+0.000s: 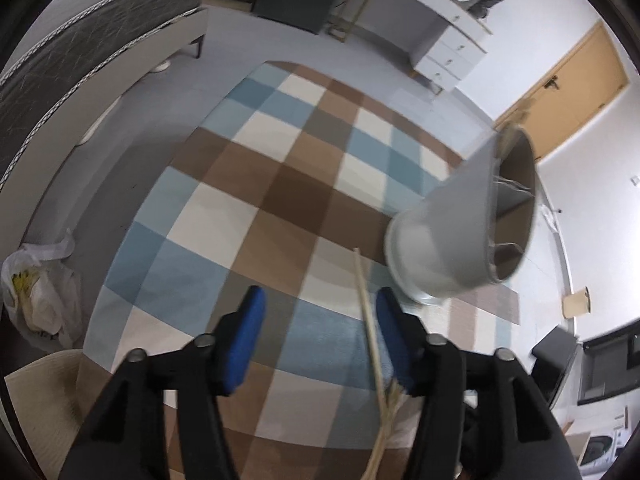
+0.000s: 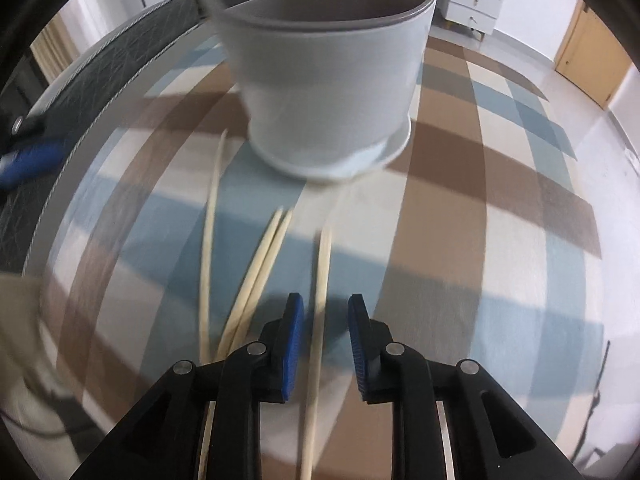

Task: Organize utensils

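Note:
A pale grey utensil holder [image 1: 448, 236] with a brown divided inside stands on the checkered cloth [image 1: 256, 168], to the right of my left gripper [image 1: 320, 320]. That gripper is open, and a bamboo chopstick [image 1: 366, 300] lies on the cloth between its blue pads, close to the right one. In the right wrist view the holder [image 2: 324, 88] stands straight ahead. Several chopsticks lie in front of it: one [image 2: 322, 276] runs between the blue pads of my right gripper [image 2: 325, 320], whose jaws stand apart without touching it. A pair [image 2: 266, 260] and a single chopstick [image 2: 210, 232] lie further left.
A bed [image 1: 80, 52] runs along the left, with a white plastic bag [image 1: 36, 292] on the floor by it. White drawers [image 1: 448, 52] and a wooden door [image 1: 568, 84] stand at the back. A woven mat [image 1: 40, 408] lies at the cloth's near left corner.

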A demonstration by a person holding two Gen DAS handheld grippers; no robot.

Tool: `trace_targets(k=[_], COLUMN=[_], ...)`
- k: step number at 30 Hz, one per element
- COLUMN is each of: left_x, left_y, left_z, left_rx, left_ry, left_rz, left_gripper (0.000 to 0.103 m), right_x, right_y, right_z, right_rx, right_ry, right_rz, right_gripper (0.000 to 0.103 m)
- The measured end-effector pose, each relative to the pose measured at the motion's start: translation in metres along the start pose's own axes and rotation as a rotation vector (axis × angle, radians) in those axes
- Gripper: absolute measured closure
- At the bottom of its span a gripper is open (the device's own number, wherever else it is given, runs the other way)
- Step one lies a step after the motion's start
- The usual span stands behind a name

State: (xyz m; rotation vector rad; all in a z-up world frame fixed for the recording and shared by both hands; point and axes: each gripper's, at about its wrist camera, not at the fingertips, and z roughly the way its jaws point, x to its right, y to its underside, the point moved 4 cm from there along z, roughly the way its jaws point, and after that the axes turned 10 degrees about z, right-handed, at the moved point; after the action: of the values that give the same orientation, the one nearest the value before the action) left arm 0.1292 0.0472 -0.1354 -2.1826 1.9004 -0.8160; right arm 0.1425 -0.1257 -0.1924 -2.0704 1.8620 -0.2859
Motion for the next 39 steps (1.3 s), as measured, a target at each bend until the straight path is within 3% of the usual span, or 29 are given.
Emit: trace_targets(k=[4, 5, 6, 9, 15, 22, 23, 25, 28, 33, 39], left_x=[0.004, 0.007, 0.011, 0.022, 0.040, 0.046, 0.047, 0.049, 0.050, 0.047, 0.049], left_y=[0.000, 0.001, 0.002, 0.003, -0.002, -0.005, -0.005, -0.005, -0.006, -0.002, 0.006], left_z=[0.022, 0.029, 0.036, 0.051, 0.085, 0.092, 0.093, 0.091, 0.090, 0.084, 0.027], left_rx=[-0.062, -0.082, -0.100, -0.136, -0.162, -0.139, -0.141, -0.138, -0.142, -0.128, 0.074], left_ry=[-0.019, -0.024, -0.031, -0.034, -0.076, -0.221, -0.231, -0.267, -0.268, -0.203, -0.112], left_rz=[0.026, 0.047, 0.069, 0.105, 0.155, 0.206, 0.207, 0.206, 0.194, 0.143, 0.141], left_gripper=[0.047, 0.047, 0.047, 0.047, 0.047, 0.047, 0.048, 0.074, 0.101, 0.102, 0.103], right_x=[0.002, 0.002, 0.003, 0.018, 0.050, 0.074, 0.076, 0.083, 0.090, 0.096, 0.085], right_y=[-0.018, -0.019, -0.021, -0.028, -0.042, -0.051, -0.052, -0.054, -0.053, -0.048, -0.039], right_z=[0.010, 0.011, 0.011, 0.008, -0.022, -0.044, -0.047, -0.051, -0.059, -0.082, -0.117], right_rx=[0.061, 0.073, 0.075, 0.070, 0.153, 0.215, 0.223, 0.242, 0.273, 0.351, 0.472], right_ry=[-0.010, -0.006, -0.015, -0.102, -0.197, -0.262, -0.265, -0.276, -0.283, -0.302, -0.293], right_rz=[0.000, -0.006, -0.006, 0.085, 0.240, 0.358, 0.368, 0.398, 0.435, 0.455, 0.400], right_gripper=[0.082, 0.096, 0.097, 0.098, 0.098, 0.098, 0.098, 0.098, 0.098, 0.098, 0.098])
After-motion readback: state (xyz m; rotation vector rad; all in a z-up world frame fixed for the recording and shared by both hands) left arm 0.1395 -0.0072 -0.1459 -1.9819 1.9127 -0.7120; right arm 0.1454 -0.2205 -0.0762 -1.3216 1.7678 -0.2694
